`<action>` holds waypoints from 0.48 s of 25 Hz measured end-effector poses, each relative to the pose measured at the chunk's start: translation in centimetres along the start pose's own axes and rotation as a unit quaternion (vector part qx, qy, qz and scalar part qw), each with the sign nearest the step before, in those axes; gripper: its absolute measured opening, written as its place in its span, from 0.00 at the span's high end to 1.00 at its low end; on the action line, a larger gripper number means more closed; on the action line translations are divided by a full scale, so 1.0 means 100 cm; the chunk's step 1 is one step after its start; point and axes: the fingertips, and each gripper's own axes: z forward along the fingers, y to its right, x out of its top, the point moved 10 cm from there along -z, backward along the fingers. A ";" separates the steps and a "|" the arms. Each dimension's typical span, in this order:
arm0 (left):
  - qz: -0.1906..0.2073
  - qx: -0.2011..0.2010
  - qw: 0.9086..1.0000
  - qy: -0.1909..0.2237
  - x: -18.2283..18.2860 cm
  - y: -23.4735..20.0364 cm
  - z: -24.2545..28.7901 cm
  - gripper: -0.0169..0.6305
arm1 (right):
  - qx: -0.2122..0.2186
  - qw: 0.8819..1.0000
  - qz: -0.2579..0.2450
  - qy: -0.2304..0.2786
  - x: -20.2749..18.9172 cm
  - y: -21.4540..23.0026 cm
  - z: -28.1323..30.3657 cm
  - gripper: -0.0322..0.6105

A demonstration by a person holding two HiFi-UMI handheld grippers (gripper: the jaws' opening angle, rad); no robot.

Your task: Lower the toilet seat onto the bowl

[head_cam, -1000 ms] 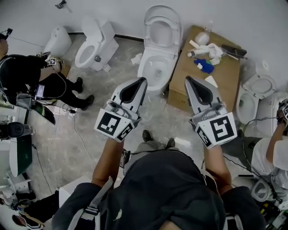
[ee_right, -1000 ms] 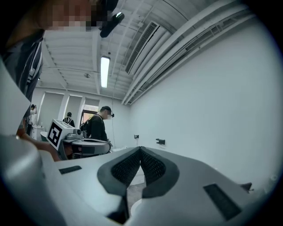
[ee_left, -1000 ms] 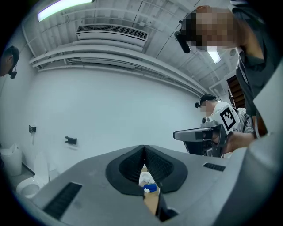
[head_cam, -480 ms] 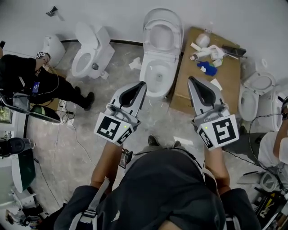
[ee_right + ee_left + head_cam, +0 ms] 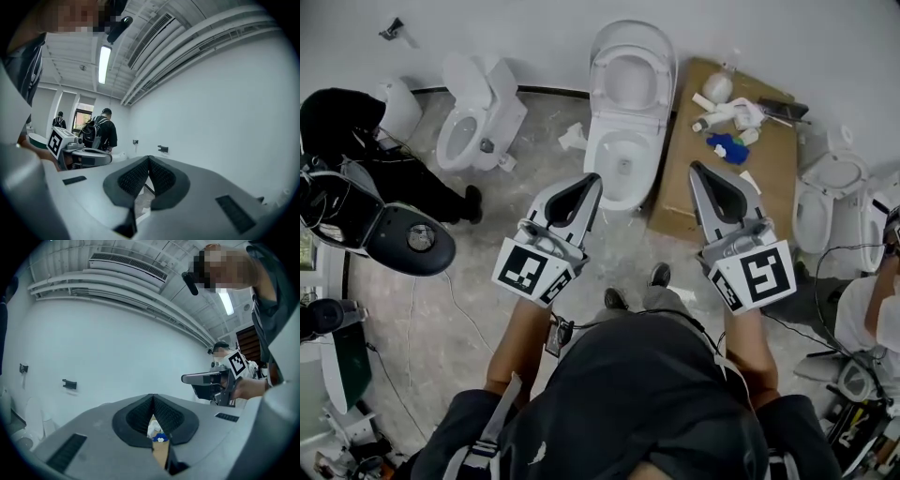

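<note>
Toilet seat (image 5: 659,77) standing upright against the white wall (image 5: 787,37), still raised off the bowl (image 5: 596,159) of a white toilet at the top centre of the head view. A cardboard box (image 5: 769,178) sits just beside the toilet on its right, strewn with bottles and a blue cloth. Below, the wearer holds out 2 tools side by side, both aimed at the toilet but well apart from it. The left hand-held gripper (image 5: 592,178) has its jaws closed tip to tip with nothing between them; its own view shows only the box's clutter through the gap lower down. The right hand-held gripper (image 5: 696,167) is likewise fully closed and empty. Compared with 1 second ago, the toilet sits a little lower in the head view and the wearer's feet (image 5: 661,274) have shifted on the grey floor (image 5: 487,309), which suggests a step towards the toilet, while both tools keep much the same pose. A person in black (image 5: 342,117) at the left has also shifted. The approach appears to be only starting: the seat is untouched, and 1 tool will probably need to reach its top edge to tip it forward.
</note>
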 end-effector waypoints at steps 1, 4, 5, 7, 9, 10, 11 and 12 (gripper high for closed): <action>0.000 0.003 1.000 -0.001 -0.001 -0.003 0.006 0.97 | 0.004 1.000 0.002 0.000 -0.001 0.005 0.005 0.94; -0.003 0.016 1.000 -0.004 -0.002 -0.006 0.024 0.97 | 0.022 1.000 0.001 0.001 -0.003 0.022 0.018 0.94; -0.001 0.020 1.000 -0.005 -0.002 -0.007 0.031 0.97 | 0.029 1.000 0.003 0.000 -0.005 0.029 0.022 0.94; 0.004 0.029 1.000 -0.007 0.000 -0.008 0.045 0.97 | 0.043 0.999 0.006 0.001 -0.006 0.044 0.030 0.94; 0.005 0.040 0.999 -0.008 0.001 -0.007 0.058 0.97 | 0.057 0.998 0.006 0.003 -0.006 0.058 0.036 0.94; 0.006 0.046 0.999 -0.010 0.001 -0.005 0.065 0.97 | 0.063 0.998 0.006 0.005 -0.005 0.065 0.038 0.94; 0.008 0.050 0.999 -0.012 0.001 -0.004 0.071 0.97 | 0.068 0.998 0.007 0.007 -0.006 0.072 0.039 0.94; 0.010 0.053 0.998 -0.013 0.000 -0.002 0.077 0.97 | 0.073 0.997 0.007 0.009 -0.006 0.079 0.041 0.94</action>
